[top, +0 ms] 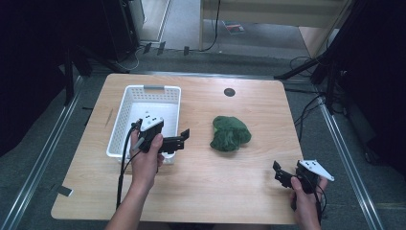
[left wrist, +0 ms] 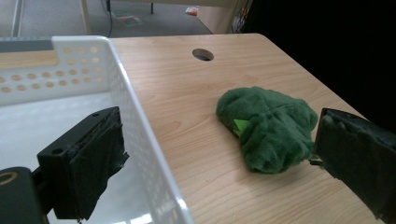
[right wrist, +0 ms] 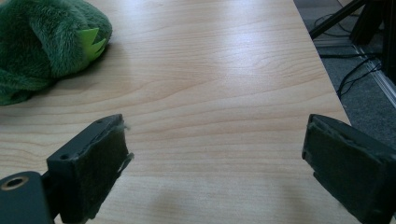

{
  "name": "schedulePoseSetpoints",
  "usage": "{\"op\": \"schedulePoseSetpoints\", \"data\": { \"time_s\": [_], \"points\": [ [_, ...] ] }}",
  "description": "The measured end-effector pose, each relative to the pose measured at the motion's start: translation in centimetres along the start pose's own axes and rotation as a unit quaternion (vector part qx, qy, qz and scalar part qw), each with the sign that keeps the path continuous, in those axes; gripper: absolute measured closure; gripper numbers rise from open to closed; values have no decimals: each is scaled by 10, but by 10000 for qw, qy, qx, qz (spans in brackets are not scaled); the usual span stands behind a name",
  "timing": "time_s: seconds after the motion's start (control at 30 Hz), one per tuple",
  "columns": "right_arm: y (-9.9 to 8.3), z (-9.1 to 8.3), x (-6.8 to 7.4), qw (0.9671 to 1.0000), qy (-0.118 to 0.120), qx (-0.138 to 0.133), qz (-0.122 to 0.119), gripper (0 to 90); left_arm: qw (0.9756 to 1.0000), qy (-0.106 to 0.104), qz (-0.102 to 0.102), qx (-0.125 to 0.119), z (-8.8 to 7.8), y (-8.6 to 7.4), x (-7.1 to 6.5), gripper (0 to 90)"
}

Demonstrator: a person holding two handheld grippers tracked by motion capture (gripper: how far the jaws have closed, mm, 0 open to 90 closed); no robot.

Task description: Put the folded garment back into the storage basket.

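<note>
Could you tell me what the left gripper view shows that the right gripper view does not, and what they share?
Left gripper view: the white basket beside the left jaw, and the round hole in the table top. Right gripper view: the table's far edge with the grey floor and black cables beyond it. Both share the green plush toy with its light green felt patch, lying on the wooden table, and a pair of black jaws standing wide apart.

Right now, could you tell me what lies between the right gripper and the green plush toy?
Bare wooden table: in the high view, nothing sits between the right gripper and the green plush toy.
</note>
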State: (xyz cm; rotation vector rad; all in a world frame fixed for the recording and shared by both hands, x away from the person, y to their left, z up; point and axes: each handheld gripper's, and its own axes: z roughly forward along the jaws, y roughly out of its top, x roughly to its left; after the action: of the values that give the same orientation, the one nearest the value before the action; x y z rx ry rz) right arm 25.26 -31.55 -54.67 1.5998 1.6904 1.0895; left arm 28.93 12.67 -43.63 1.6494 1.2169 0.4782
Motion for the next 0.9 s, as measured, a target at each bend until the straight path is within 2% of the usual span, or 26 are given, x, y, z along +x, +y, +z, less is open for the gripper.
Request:
{"op": "schedulePoseSetpoints", "data": {
  "time_s": [0.3, 0.67, 0.8, 0.9],
  "points": [
    [0, 0, 0, 10000, -1, 12, 8, 48, 9995, -193, 7, 245, 31, 6, -21, 0],
    [1, 1, -1, 9999, 52, 52, 87, 37, 9978, -338, -1, 563, 72, 4, -48, 0],
    [1, 1, -1, 9999, 57, 60, 96, 36, 9958, -456, 66, 787, 88, 1, -59, 0],
    [1, 2, -1, 9999, 59, 67, 74, 36, 9948, -450, 114, 911, 100, -1, -68, 0]
  ]
}}
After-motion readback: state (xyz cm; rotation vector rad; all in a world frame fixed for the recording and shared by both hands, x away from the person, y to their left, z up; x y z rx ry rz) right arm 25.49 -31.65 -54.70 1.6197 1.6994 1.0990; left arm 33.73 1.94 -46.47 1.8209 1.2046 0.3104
